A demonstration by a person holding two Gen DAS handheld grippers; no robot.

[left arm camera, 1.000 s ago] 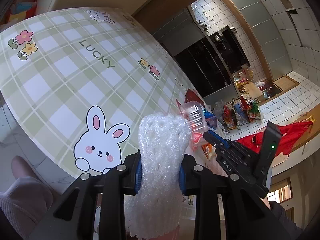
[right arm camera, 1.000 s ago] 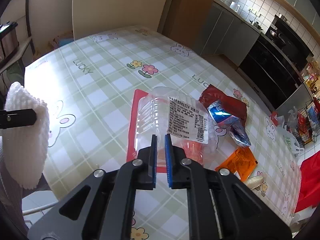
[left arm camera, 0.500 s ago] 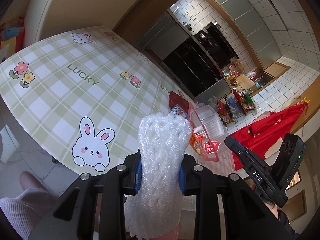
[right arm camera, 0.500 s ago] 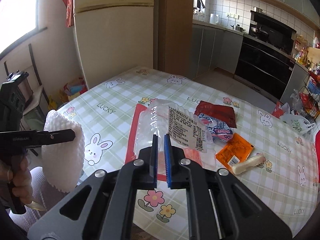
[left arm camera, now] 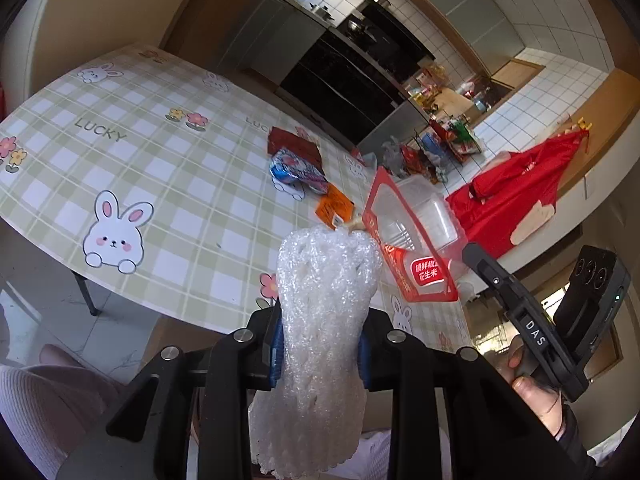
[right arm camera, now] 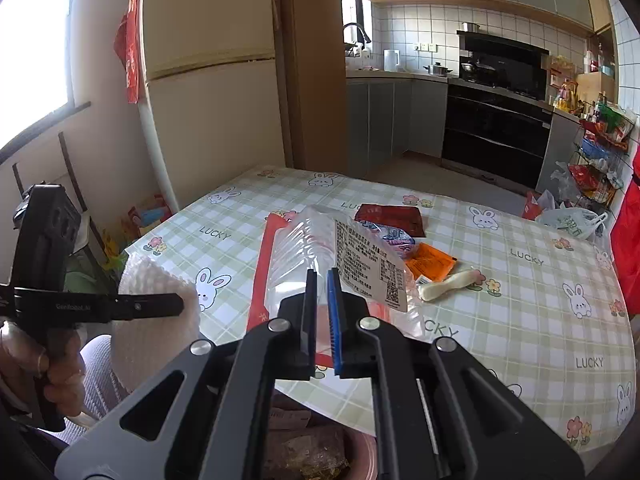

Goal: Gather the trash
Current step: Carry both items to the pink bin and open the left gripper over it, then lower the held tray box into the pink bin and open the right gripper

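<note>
gripping clear plastic tray (right arm camera: 320,248), red-rimmed, in right tool (right arm camera: 320,312).

1. Left wrist cam: we look forward along the left gripper (left arm camera: 320,344) from off the table's near edge, tilted down, view rolled; table (left arm camera: 168,176) sits upper left, kitchen units beyond.
2. Right wrist cam: we look along the right gripper (right arm camera: 322,316) from the same near edge, pitched down, horizon near level.
3. Both sit very close to their own fingers; the table is farther off.
4. Overlap: table top, wrappers (left arm camera: 296,168) (right arm camera: 394,220), black oven (left arm camera: 352,76) (right arm camera: 496,136). Each cam sees the other gripper.
</note>
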